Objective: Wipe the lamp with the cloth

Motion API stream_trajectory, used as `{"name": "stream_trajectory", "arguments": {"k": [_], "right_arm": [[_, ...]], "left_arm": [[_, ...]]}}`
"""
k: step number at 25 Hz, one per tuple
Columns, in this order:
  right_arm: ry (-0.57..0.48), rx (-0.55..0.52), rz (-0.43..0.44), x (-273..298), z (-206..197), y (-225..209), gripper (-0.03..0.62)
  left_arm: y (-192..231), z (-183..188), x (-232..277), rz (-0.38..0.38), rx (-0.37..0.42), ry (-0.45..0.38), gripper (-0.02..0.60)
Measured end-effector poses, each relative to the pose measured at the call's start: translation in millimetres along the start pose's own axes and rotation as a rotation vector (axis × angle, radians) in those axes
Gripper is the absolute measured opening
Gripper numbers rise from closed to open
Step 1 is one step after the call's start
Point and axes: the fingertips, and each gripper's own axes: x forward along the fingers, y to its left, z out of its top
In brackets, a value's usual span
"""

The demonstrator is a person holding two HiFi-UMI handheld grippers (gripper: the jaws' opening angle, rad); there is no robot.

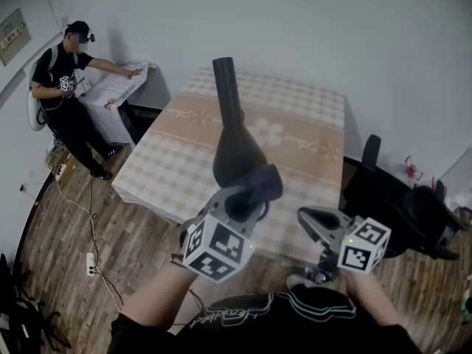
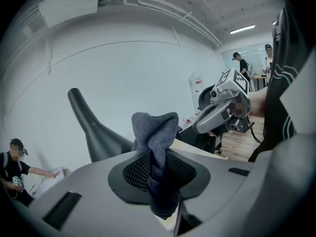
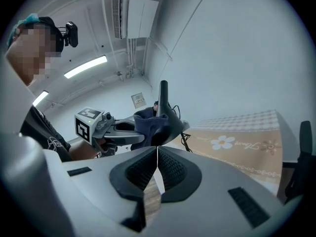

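Observation:
A black lamp point(image 1: 234, 150) with a wide body and a thin upright neck stands on the checked tablecloth of the table point(image 1: 310, 124), near its front edge. My left gripper point(image 1: 247, 201) is shut on a dark grey cloth point(image 1: 262, 184), which bunches up out of the jaws right at the lamp's lower body. In the left gripper view the cloth point(image 2: 155, 132) stands up between the pads, with the lamp point(image 2: 91, 127) behind it. My right gripper point(image 1: 313, 223) hangs to the right of the lamp at the table's edge. It is shut with nothing in it point(image 3: 157, 169).
A black chair point(image 1: 398, 198) stands right of the table. At the back left a person point(image 1: 66, 87) leans on another covered table point(image 1: 118, 87). A power strip point(image 1: 90, 262) and cables lie on the wooden floor at left.

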Motion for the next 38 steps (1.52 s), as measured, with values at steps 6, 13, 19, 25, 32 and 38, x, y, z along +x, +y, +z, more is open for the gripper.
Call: {"name": "stream_trajectory", "arguments": {"k": [6,13,19,25,32,38], "right_arm": [[0.029,-0.041,0.149,4.6,21.6,-20.5,0.015],[0.082,-0.099,0.309,4.1,43.1,-44.0,0.015],[0.081,-0.088,0.360,8.2,40.9,-63.6,0.015],[0.117,-0.058,0.404,12.9,23.2,-75.0,0.015],[0.161,-0.066,0.396,21.3,6.4,-86.0,0.015],[0.144,-0.072,0.397,22.5,16.1,-92.7,0.015]], "left_arm": [[13.6,16.2,3.8,0.159,-0.034,0.053,0.072],[29.0,34.6,12.0,0.345,-0.103,0.124,0.072],[31.9,57.2,5.8,0.440,-0.131,0.149,0.072],[50.0,83.1,-5.5,0.534,-0.098,0.171,0.072],[90.4,110.5,-24.0,0.625,-0.048,0.184,0.072],[129.2,134.3,-31.8,0.695,-0.007,0.183,0.072]]}}
